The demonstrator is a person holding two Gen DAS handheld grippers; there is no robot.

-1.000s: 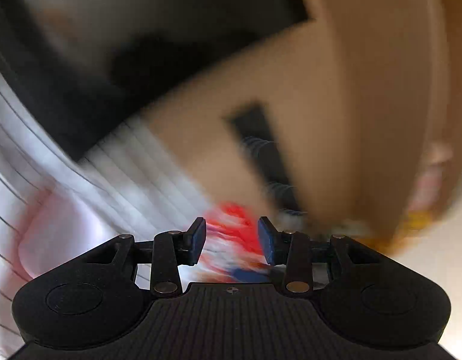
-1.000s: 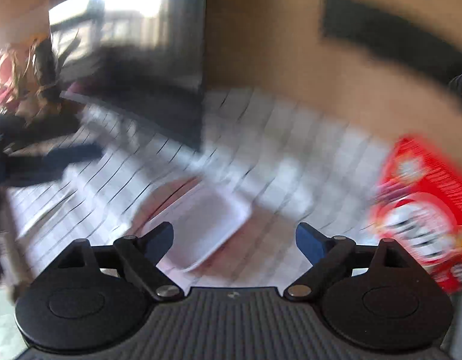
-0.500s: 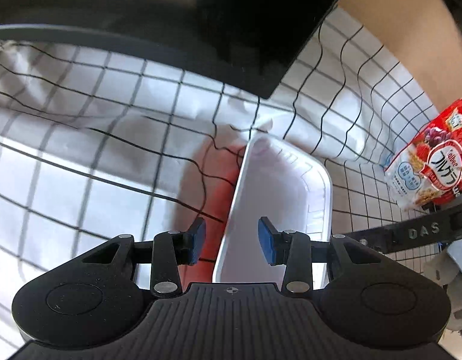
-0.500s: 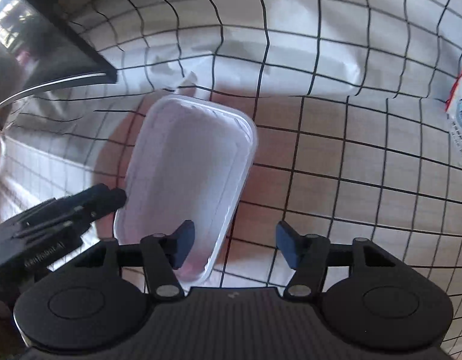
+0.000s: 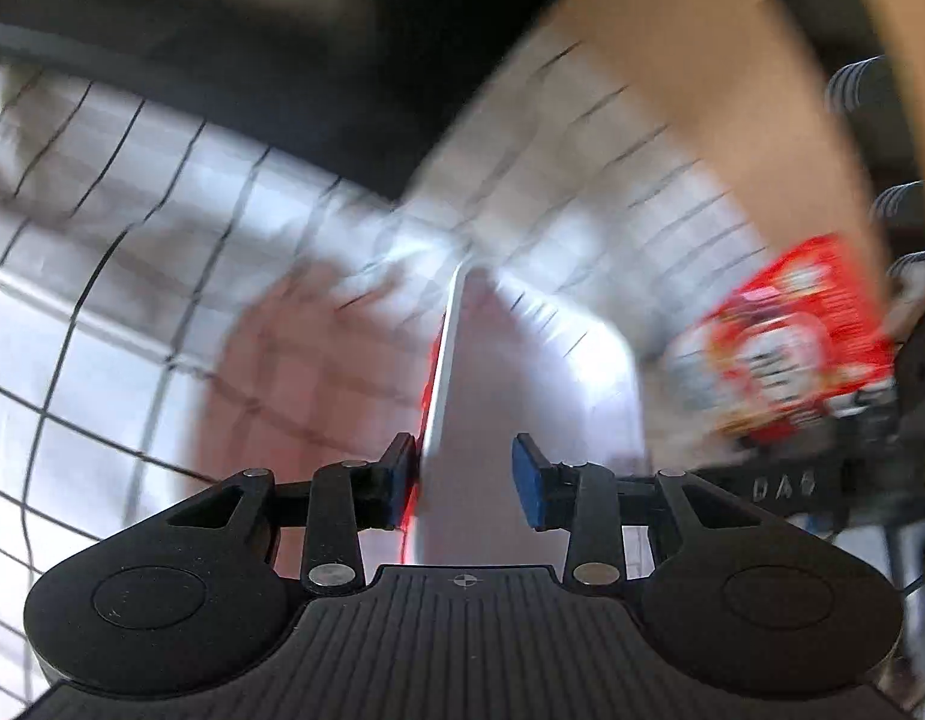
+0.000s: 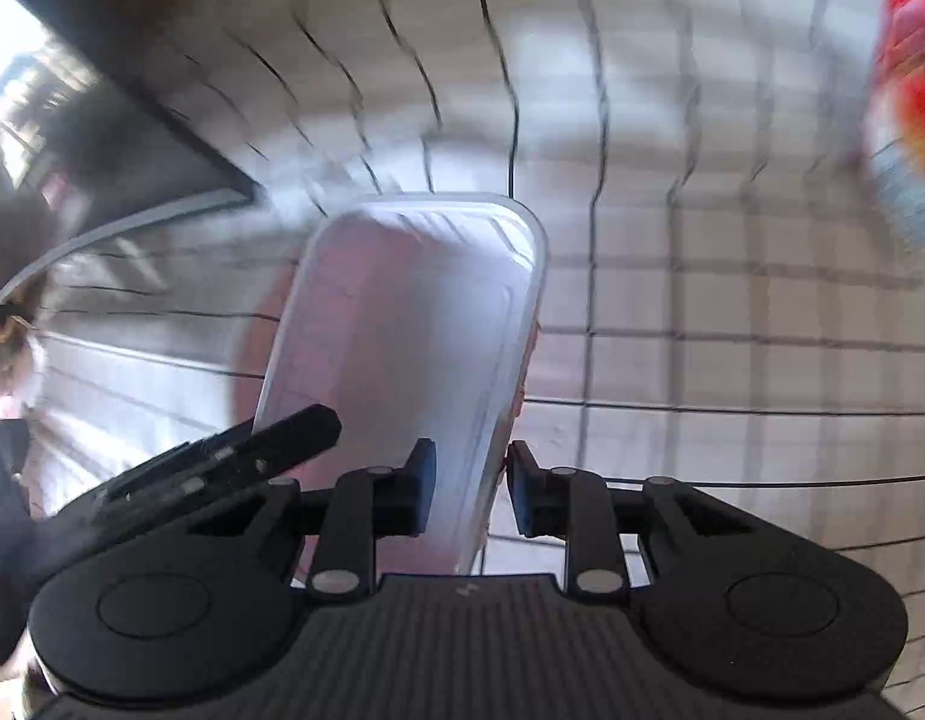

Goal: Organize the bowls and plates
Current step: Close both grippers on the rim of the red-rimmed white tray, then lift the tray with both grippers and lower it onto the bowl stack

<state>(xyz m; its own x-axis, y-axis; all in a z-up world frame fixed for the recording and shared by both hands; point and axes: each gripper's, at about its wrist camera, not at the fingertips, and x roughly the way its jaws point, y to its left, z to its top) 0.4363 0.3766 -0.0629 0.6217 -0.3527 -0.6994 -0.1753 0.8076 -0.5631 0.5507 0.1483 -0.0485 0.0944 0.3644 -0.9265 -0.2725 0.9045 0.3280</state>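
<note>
A white rectangular plate with a red underside [image 5: 522, 384] lies on the white checked cloth [image 5: 102, 324]; it also shows in the right wrist view [image 6: 414, 324]. My left gripper [image 5: 465, 477] straddles its left rim, jaws apart, the left pad against the red edge. My right gripper [image 6: 469, 486] straddles its right rim, jaws narrowed around the rim with small gaps on both sides. Both views are motion-blurred. The left gripper's black body [image 6: 234, 462] shows in the right wrist view at the plate's left side.
A red cereal bag [image 5: 786, 348] lies on the cloth to the right, also at the right wrist view's top right [image 6: 906, 90]. A black monitor [image 5: 282, 60] stands behind the plate. A brown cardboard wall [image 5: 702, 60] is at the back right.
Both grippers have moved in onto the plate's opposite long rims. The right jaws have narrowed around the rim. The left jaws stay about as wide as before.
</note>
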